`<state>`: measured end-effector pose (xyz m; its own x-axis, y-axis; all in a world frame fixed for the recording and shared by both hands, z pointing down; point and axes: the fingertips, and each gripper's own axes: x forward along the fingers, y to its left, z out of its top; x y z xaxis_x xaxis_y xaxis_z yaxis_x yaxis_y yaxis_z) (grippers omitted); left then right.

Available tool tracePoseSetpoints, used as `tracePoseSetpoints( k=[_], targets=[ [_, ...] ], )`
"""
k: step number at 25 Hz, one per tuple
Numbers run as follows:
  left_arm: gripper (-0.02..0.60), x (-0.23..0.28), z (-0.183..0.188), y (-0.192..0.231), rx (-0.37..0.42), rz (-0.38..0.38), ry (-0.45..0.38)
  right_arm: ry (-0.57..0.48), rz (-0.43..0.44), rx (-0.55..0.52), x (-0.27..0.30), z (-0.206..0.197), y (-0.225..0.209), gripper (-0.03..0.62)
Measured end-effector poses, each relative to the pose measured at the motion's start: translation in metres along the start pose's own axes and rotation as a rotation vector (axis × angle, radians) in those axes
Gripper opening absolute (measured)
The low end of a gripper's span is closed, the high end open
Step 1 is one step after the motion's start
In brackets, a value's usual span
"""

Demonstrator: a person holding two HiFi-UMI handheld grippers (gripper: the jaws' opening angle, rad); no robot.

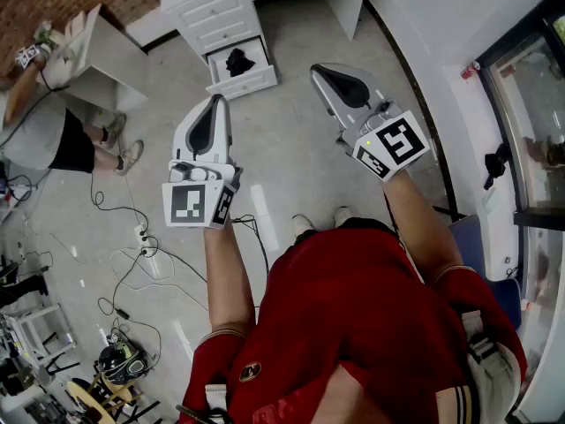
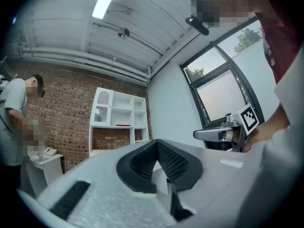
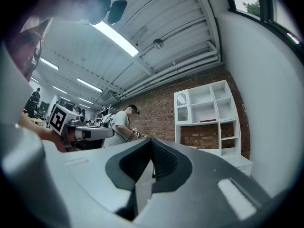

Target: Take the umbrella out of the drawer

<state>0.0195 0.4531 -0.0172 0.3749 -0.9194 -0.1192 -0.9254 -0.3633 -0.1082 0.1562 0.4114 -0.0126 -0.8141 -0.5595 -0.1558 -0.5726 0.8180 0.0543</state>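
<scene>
Umbrella [image 1: 238, 61], a dark bundle, was noted in the open drawer [image 1: 252, 82], well apart from left tool [image 1: 217, 102] and right tool [image 1: 320, 71], both closed on nothing; it was judged light, soft-skinned, best taken across its firmer middle.

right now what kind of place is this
Probably a lab or workshop dressed with home furniture: a white desk with an open drawer, cables and a power strip trailing over the bare floor, a brick wall behind a white shelf unit.
</scene>
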Motion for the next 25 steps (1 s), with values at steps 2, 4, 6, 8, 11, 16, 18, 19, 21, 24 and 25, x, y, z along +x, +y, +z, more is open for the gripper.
tracePoseSetpoints(
  k=[2,4,6,8,11,16,18,19,21,24,25],
  targets=[
    [0.008,0.0,-0.003,0.005,0.0,-0.001,0.001,-0.009,0.012,0.016,0.005,-0.001,0.002,0.011],
    [0.008,-0.002,-0.005,0.011,-0.001,-0.002,0.002,-0.016,0.022,0.031,0.01,-0.003,0.005,0.012],
    [0.008,-0.004,-0.008,0.019,-0.002,-0.002,0.004,-0.014,0.022,0.033,0.015,-0.004,0.007,0.012],
    [0.008,-0.008,-0.011,0.028,-0.004,0.004,0.009,-0.005,0.015,0.029,0.02,-0.007,0.009,0.012],
    [0.008,-0.017,-0.015,0.042,-0.009,0.008,0.008,0.012,0.004,0.023,0.025,-0.013,0.015,0.012],
    [0.008,-0.024,-0.023,0.07,-0.017,0.018,0.003,0.032,-0.001,0.008,0.041,-0.022,0.027,0.012],
    [0.008,-0.024,-0.025,0.078,-0.016,0.022,0.005,0.04,-0.002,0.011,0.048,-0.026,0.026,0.012],
    [0.008,-0.022,-0.026,0.083,-0.015,0.026,0.005,0.042,-0.001,0.013,0.052,-0.028,0.024,0.012],
    [0.008,-0.017,-0.027,0.091,-0.013,0.035,0.003,0.044,0.003,0.012,0.06,-0.031,0.018,0.012],
    [0.008,-0.002,-0.035,0.104,-0.012,0.046,0.005,0.04,0.011,0.013,0.076,-0.038,0.003,0.012],
    [0.008,0.005,-0.039,0.109,-0.011,0.05,0.009,0.037,0.014,0.016,0.084,-0.041,-0.004,0.012]
  ],
)
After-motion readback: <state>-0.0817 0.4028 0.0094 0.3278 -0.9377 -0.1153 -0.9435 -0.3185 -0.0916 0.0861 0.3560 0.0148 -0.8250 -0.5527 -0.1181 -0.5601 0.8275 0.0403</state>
